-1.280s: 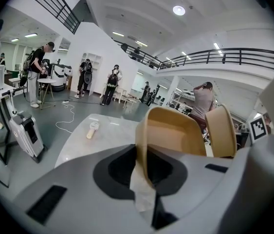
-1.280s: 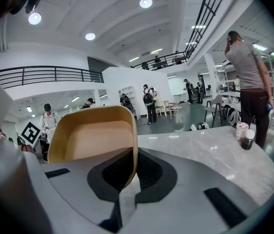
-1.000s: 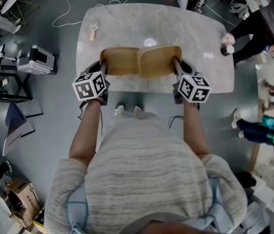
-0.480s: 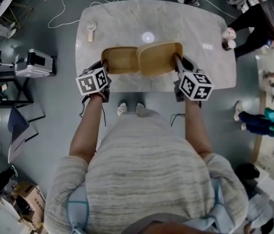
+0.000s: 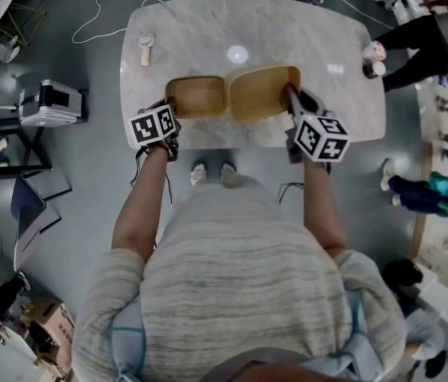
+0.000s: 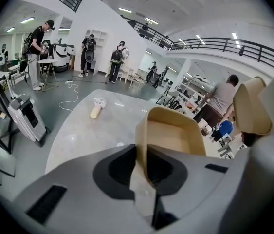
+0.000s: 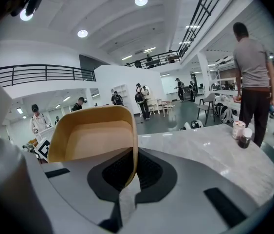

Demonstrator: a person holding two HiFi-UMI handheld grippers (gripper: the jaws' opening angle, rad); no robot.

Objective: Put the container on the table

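Left gripper (image 5: 169, 107) and right gripper (image 5: 291, 99) hang over the marble table's (image 5: 287, 30) near half. Each is clamped on a tan container's near rim: left container (image 5: 198, 96) level, right container (image 5: 262, 92) tilted, their edges meeting. A small fan (image 5: 146, 48) lies near the far left corner.

Left gripper (image 6: 143, 177): jaws clamped on the near wall of the tan container (image 6: 180, 130). Marble table (image 6: 78, 140) beyond. A handheld fan (image 6: 98, 107) lies on its far part.

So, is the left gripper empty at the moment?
No, the left gripper is shut on the near wall of a tan container, which sticks up between its jaws.
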